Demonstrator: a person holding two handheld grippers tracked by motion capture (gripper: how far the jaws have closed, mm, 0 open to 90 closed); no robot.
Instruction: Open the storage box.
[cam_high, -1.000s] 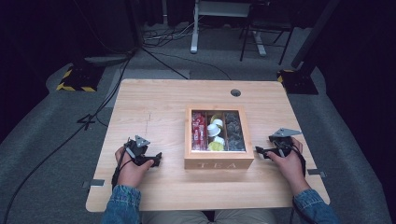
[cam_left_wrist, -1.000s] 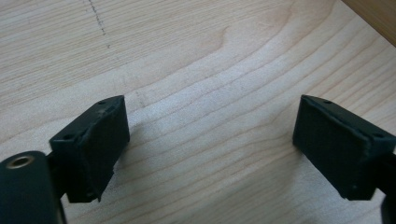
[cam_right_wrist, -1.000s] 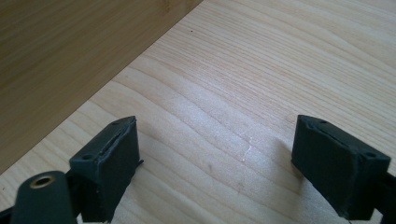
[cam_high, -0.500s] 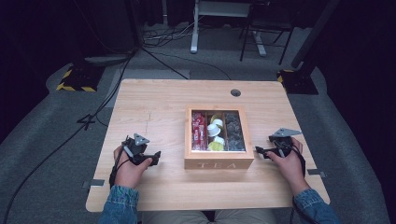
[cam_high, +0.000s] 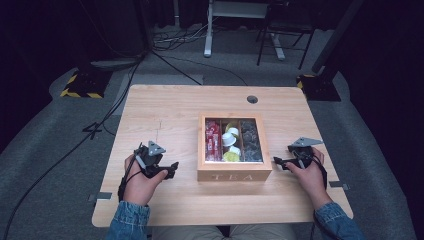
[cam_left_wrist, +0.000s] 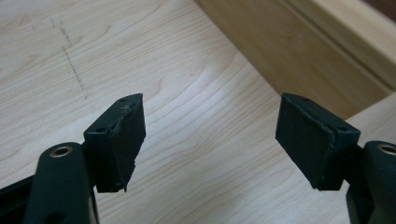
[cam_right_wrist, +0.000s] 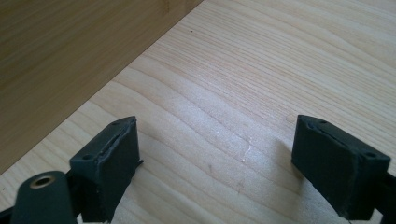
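Wooden tea box (cam_high: 234, 175) near the middle of the light wood table (cam_high: 165, 107), the word TEA on its front wall, clear lid down. Through the lid, three compartments: red packets (cam_high: 213, 141) in the one toward the left gripper's side, white and yellow capsules (cam_high: 231, 144) in the middle one, dark grey packets (cam_high: 250, 140) in the one toward the right gripper's side.

Left gripper (cam_high: 172, 167) just beside the box's left wall, held in the left hand (cam_high: 140, 181), jaws pointed at the box. Jaws partly apart after just closing in somewhat — nothing but bare tabletop between the pads (cam_left_wrist: 126, 140), box wall (cam_left_wrist: 299, 51) ahead.

Right gripper (cam_high: 276, 162) just off the box's right wall, held in the right hand (cam_high: 311, 175), aimed at the box. Jaws wide apart, holding nothing — bare wood between them, box wall (cam_right_wrist: 70, 51) close by.
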